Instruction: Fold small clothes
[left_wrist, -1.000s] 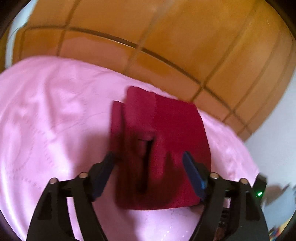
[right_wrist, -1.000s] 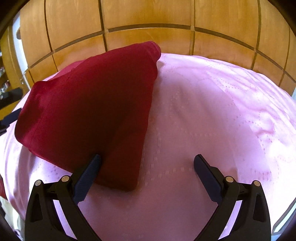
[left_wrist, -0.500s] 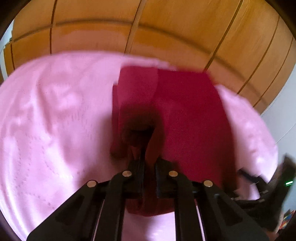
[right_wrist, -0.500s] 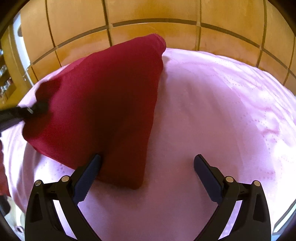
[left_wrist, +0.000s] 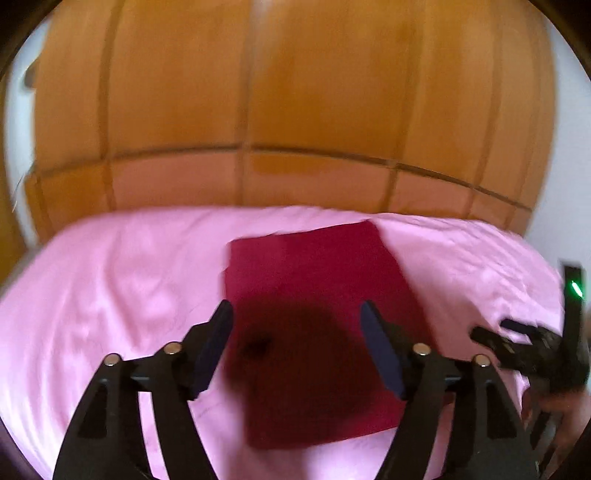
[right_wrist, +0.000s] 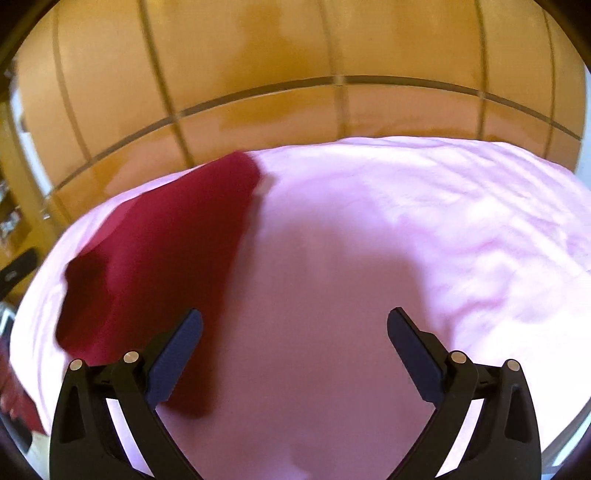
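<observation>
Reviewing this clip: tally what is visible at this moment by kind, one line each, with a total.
Dark red folded garment: 1
Pink bedsheet: 1
Wooden panelled wardrobe: 1
Grippers, both open and holding nothing: 2 (left gripper, right gripper)
Total: 5
A red patch at the right view's lower left edge is too unclear to count.

We see the red garment blurred; beside it, left, a dark object is cut off, unidentifiable.
</observation>
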